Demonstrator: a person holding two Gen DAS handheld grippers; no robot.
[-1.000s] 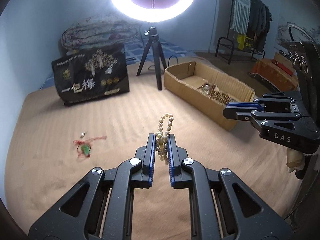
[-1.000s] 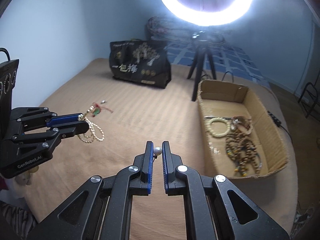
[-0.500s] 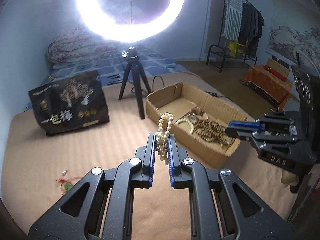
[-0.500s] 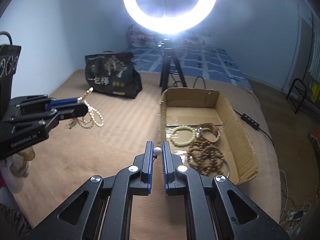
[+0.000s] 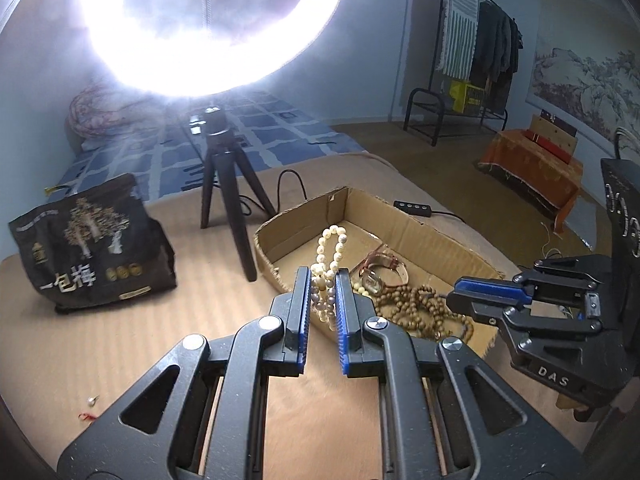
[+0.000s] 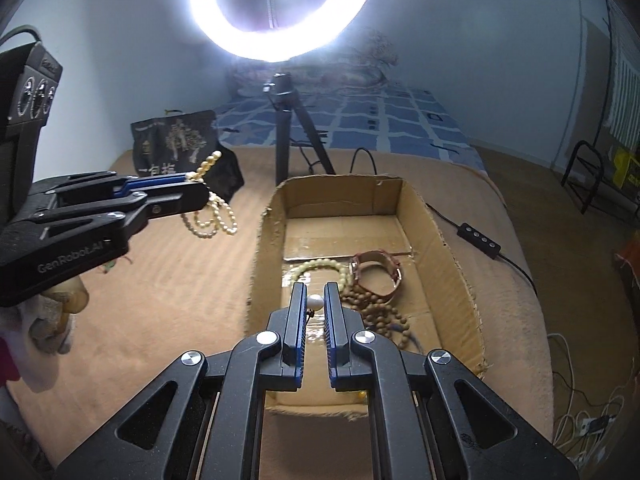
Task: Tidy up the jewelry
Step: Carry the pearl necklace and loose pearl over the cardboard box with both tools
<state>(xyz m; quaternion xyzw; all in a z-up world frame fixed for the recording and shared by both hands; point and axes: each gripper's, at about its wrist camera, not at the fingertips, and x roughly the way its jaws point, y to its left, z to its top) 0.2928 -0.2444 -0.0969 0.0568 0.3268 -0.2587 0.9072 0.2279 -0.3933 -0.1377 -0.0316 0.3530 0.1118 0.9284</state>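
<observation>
over the tan blanket, the left gripper is clamped on a pearl necklace that loops above and dangles below its blue pads, hanging just left of the cardboard box; its side reads "genrobot.ai". the right gripper, marked "das" in the left view, is nearly closed on a single white pearl, poised above the box's near end. inside lie a pale bead bracelet, a watch and brown beads. the black bag shows "一包梅". open blanket lies to the left of the box's frayed wall.
</observation>
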